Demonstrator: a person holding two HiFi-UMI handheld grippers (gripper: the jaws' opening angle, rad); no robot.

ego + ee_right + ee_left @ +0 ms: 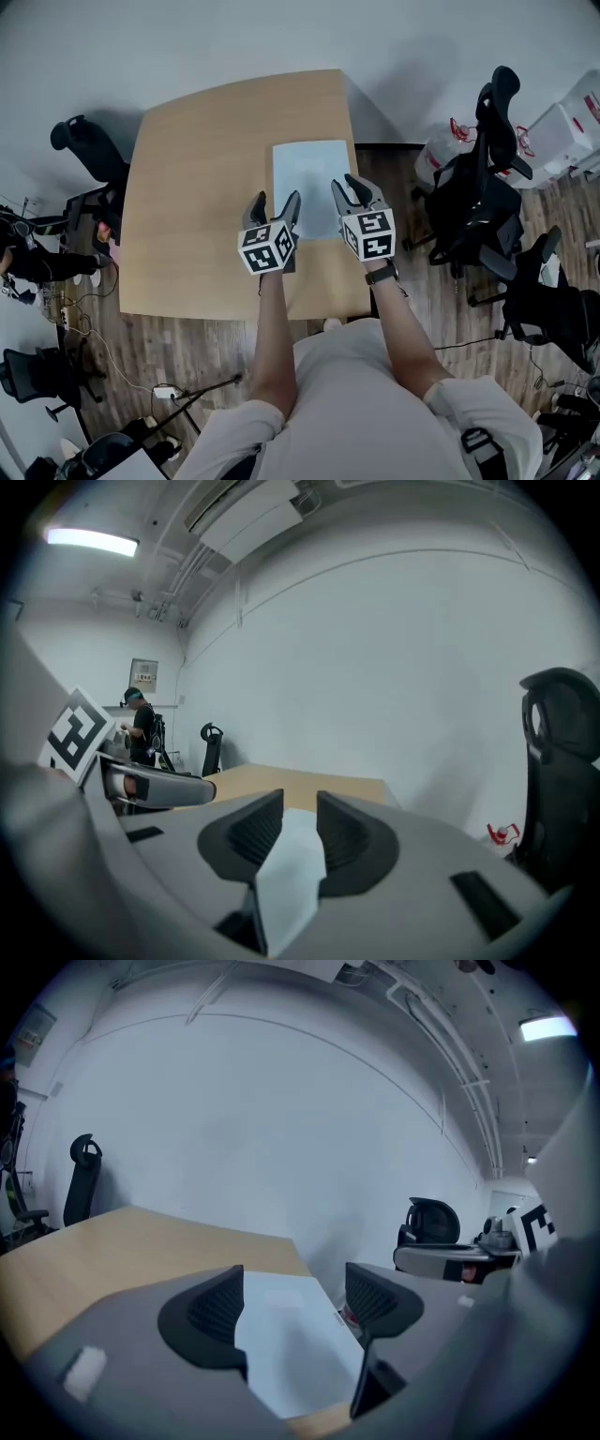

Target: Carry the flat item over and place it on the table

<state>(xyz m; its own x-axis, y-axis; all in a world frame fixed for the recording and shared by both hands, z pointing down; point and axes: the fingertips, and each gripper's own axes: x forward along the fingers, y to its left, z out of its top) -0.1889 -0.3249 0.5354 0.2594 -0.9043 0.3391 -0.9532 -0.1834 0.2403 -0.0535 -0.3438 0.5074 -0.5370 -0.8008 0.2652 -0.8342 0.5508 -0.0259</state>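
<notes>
A flat white sheet (309, 183) lies on the wooden table (206, 187), near its right edge. My left gripper (276, 202) is over the sheet's near left corner. In the left gripper view its jaws stand wide apart (292, 1302), and the sheet (291, 1344) shows below and between them, untouched. My right gripper (352, 187) is at the sheet's near right edge. In the right gripper view its jaws stand close together (298, 822) with a narrow gap. The sheet (292, 878) shows in that gap, and the pads do not press on it.
Black office chairs (492, 178) stand right of the table, and another chair (89, 159) stands at its left. White boxes (562, 136) sit at the far right. Cables (84, 319) run over the wooden floor. A person (141, 728) stands far off.
</notes>
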